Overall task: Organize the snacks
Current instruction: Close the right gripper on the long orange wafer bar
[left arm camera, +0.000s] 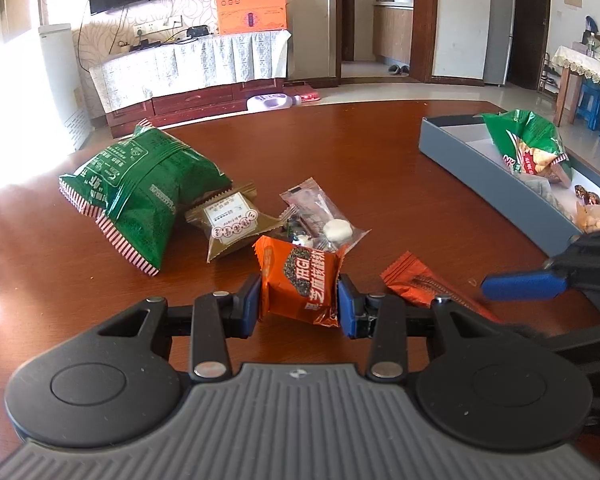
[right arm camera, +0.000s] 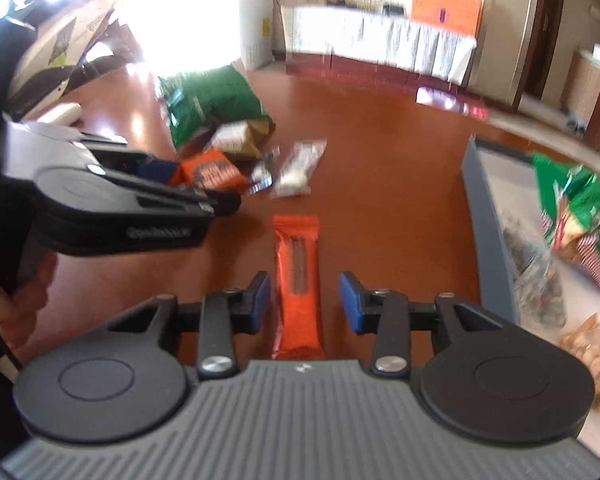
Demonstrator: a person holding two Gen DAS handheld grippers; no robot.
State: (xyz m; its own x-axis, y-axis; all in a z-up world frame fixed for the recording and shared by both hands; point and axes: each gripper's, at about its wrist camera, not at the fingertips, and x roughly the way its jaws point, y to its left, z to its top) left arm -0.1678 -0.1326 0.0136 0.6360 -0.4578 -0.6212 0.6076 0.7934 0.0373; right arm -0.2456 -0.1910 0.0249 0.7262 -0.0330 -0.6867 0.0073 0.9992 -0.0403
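Left gripper (left arm camera: 299, 303) clamps an orange snack packet (left arm camera: 299, 281) above the worktop (left arm camera: 380, 152). Right gripper (right arm camera: 304, 304) stands open astride an orange bar (right arm camera: 298, 284), pads clear. Recommend carrying the packet level into the grey tray (left arm camera: 480, 168).

a square orange snack packet (left arm camera: 298, 282) stands upright near the table's front edge, a long orange bar wrapper (right arm camera: 298, 280) lies flat to its right, a big green bag (left arm camera: 140, 188), a tan pouch (left arm camera: 232, 222) and a clear sachet (left arm camera: 324, 216) lie farther back, and another green bag (left arm camera: 528, 144) sits in the grey box (left arm camera: 480, 168) far right.
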